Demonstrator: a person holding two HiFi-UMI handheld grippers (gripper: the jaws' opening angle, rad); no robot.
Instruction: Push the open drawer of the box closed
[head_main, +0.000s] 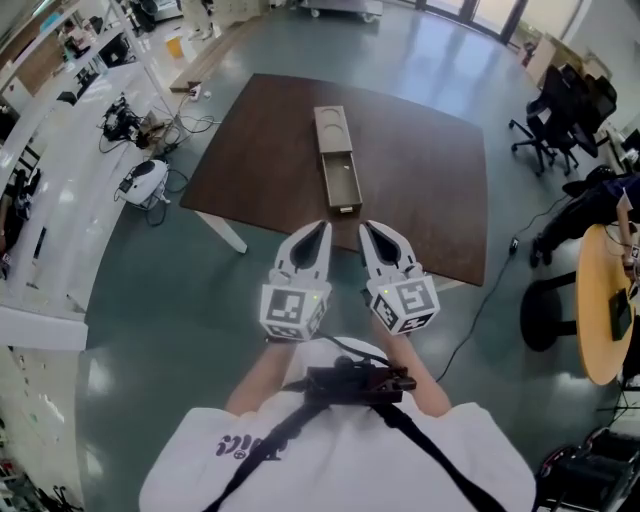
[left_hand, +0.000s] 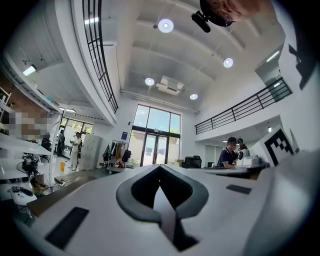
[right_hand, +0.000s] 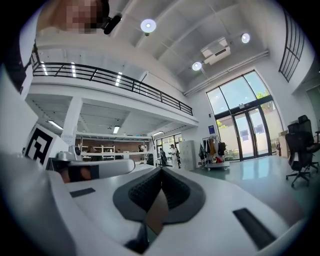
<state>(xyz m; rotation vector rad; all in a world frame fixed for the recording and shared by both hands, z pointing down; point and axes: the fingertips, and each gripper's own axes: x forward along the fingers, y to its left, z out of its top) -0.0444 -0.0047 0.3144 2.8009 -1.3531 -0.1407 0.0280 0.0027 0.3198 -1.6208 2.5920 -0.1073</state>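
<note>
A long wooden box (head_main: 331, 129) lies on the dark brown table (head_main: 420, 170), its drawer (head_main: 340, 184) pulled out toward me with the front panel near the table's near edge. My left gripper (head_main: 324, 227) and right gripper (head_main: 365, 228) are held side by side just short of that edge, a little below the drawer front and not touching it. Both are shut with nothing between the jaws. In the left gripper view (left_hand: 159, 167) and the right gripper view (right_hand: 161, 170) the jaws meet at the tips and point up at the hall, with no box in sight.
A white workbench (head_main: 60, 170) with cables and tools runs along the left. Black office chairs (head_main: 555, 115) stand at the right, next to a round wooden table (head_main: 600, 300). A black cable (head_main: 490, 290) trails on the floor by the table's right corner.
</note>
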